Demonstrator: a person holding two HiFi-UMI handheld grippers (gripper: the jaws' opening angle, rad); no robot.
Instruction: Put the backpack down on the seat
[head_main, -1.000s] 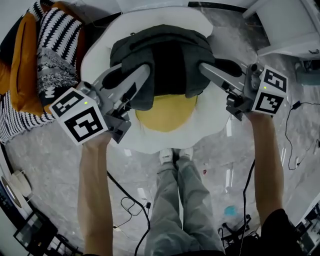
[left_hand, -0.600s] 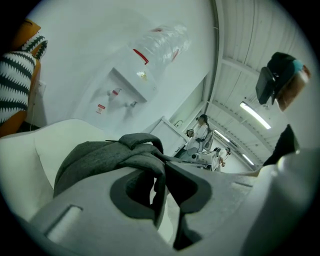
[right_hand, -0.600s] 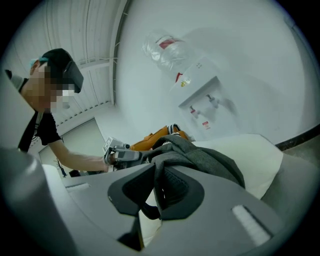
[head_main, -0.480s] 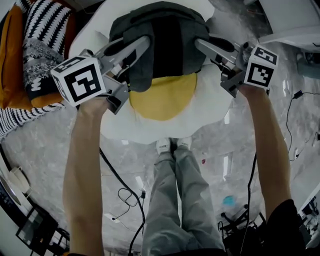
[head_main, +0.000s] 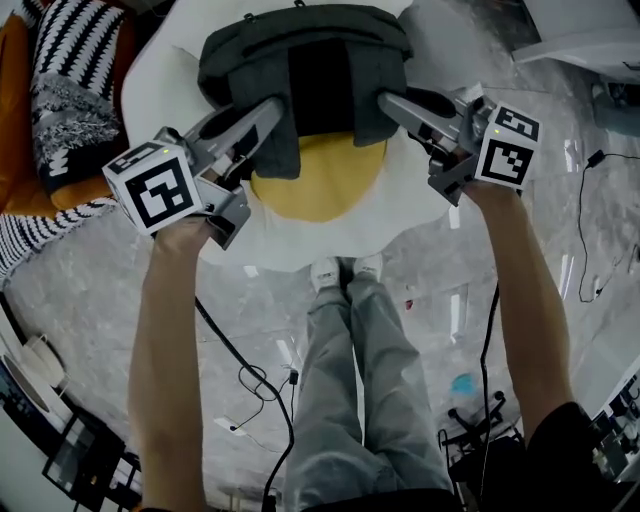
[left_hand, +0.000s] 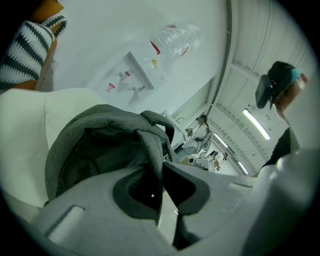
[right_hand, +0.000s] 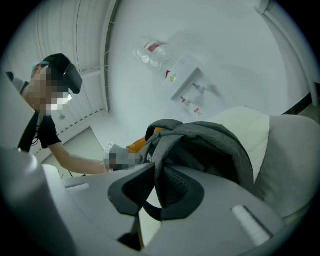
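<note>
Presently the backpack (head_main: 305, 60) sits over the rear half of the seat (head_main: 425, 200). Its far side lies towards the seat's back edge, and the yellow centre (head_main: 320, 185) shows bare in front of it. Whether its base already bears on the seat cannot be told from these views.

Left gripper (head_main: 268, 112): the jaws have just been closing and stand nearly together, with a grey fold (left_hand: 152, 150) of the backpack's left side pinched between them. Right gripper (head_main: 388, 98): the jaws are nearly together, clamped on a grey strap (right_hand: 159, 165) at the backpack's right side.

One grip per side keeps the load level and square to the seat, which is judged to be the reason for the matched hold. Both grippers reach forward across the seat's front edge, which suits a lowering.

Condition of the backpack: soft dark grey fabric, with a black panel (head_main: 322, 85) down the middle of the upward face. The body bulges between the two grips. It is judged limp and likely to slump once let go.

Step judged: lowering near complete, release not yet made.
</note>
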